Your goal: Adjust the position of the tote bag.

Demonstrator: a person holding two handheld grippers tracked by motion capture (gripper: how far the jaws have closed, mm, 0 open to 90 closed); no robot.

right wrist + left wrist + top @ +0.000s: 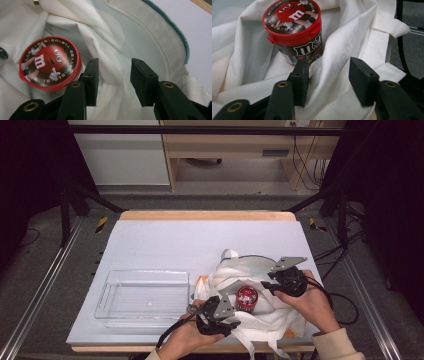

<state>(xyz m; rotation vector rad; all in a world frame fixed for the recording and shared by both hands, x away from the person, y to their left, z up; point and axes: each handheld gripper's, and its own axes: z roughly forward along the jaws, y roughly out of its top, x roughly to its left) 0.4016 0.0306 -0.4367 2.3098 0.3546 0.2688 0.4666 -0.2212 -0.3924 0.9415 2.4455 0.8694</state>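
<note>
Your left gripper has its jaws partly apart, astride a raised fold of the white cloth bag; the cloth runs up between the pads, but a gap shows on either side of it, so nothing is clamped. The left pad's tip sits just in front of the candy tub, close against its lower wall (whether it truly touches I cannot tell).

Your right gripper stands about as wide, jaws also straddling a ridge of bag fabric without pinching it. Its left pad is just beside the tub's red lid.

The tub stands upright inside the open mouth of the bag, which lies at the near right of the table, between your two hands; a clear plastic tray sits to its left.

The tub's dark side wall reads "m&m's" in white, and the lid shows the red M&M character with a white "m" on its body, ringed by small coloured lettering too fine to read.
</note>
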